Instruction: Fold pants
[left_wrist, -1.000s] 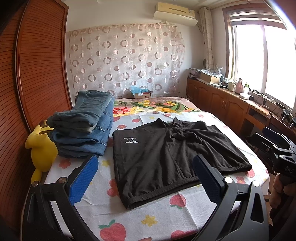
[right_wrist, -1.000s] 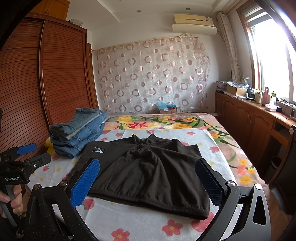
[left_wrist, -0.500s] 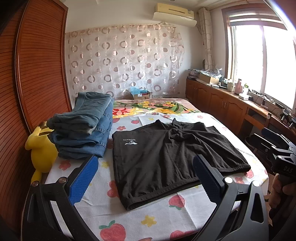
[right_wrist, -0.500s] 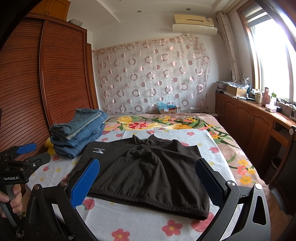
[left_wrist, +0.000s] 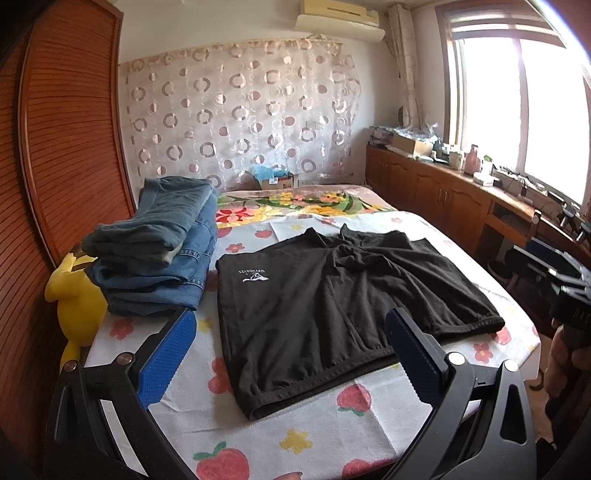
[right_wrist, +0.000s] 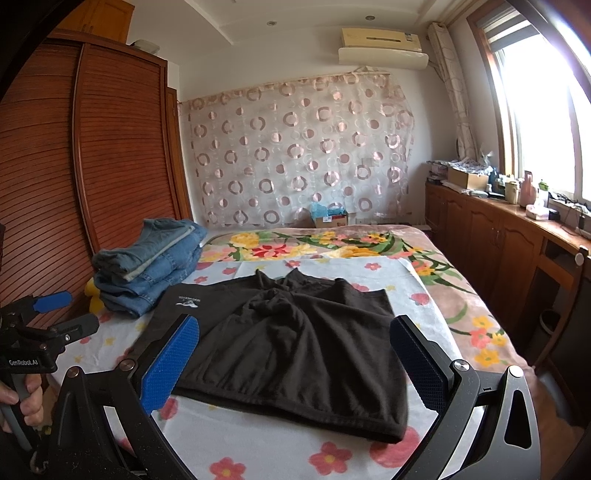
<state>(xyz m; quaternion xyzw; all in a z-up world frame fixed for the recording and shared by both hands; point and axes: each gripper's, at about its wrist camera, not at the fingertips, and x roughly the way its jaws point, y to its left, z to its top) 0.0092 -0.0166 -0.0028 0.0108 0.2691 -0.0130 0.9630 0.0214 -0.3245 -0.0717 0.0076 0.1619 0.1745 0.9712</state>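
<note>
Black shorts look soft, light, limp; pinch waistband corners. Left claw, right claw: both wide, empty.

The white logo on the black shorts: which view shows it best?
The left wrist view. There the logo sits large and unobstructed on the shorts, its lettering upside down. In the right wrist view it is smaller, farther off, just above the right gripper's blue pad.

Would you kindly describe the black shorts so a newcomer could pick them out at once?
Start at the bed with its fruit-and-flower sheet. On its left side sits a stack of folded jeans; the black shorts lie spread flat beside that stack, in the middle. They are the only dark, unfolded garment, with a small white logo near one corner.
</note>
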